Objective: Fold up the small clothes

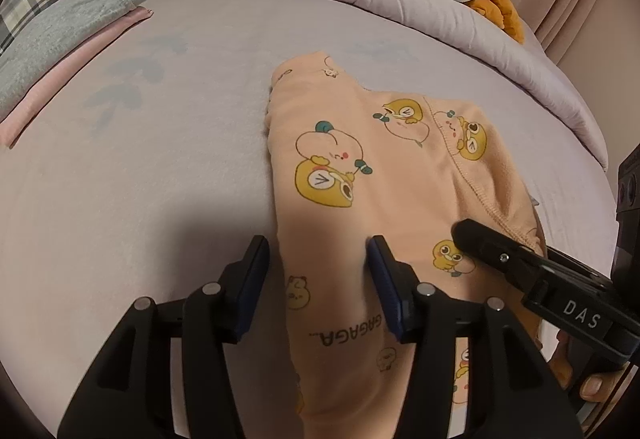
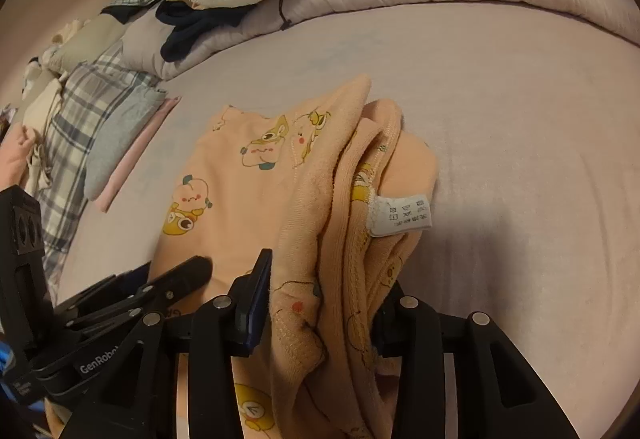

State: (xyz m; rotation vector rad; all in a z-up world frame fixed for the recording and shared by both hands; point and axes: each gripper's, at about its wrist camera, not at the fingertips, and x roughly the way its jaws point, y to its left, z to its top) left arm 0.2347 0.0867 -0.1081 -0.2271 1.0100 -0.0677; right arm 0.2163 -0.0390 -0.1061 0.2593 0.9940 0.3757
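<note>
1. Lilac bed (image 1: 168, 143) holds the folded peach garment (image 1: 360, 175), mid-sheet.
2. Left claw (image 1: 318, 275) apart, straddling its edge.
3. Right claw (image 2: 324, 299) apart around bunched layers.
4. Risk: pads snag cloth w/ withdrawal, fold flops open.

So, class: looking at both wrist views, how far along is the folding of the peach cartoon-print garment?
Done: the peach cartoon-print cotton garment lies folded over itself on the lilac bedsheet, beside a grey and pink folded stack. In hand: the left gripper stands open astride the fold; the right gripper has bunched layers between its jaws, white care label showing. Left: flattening that bunched edge and a final fold, probably.
</note>
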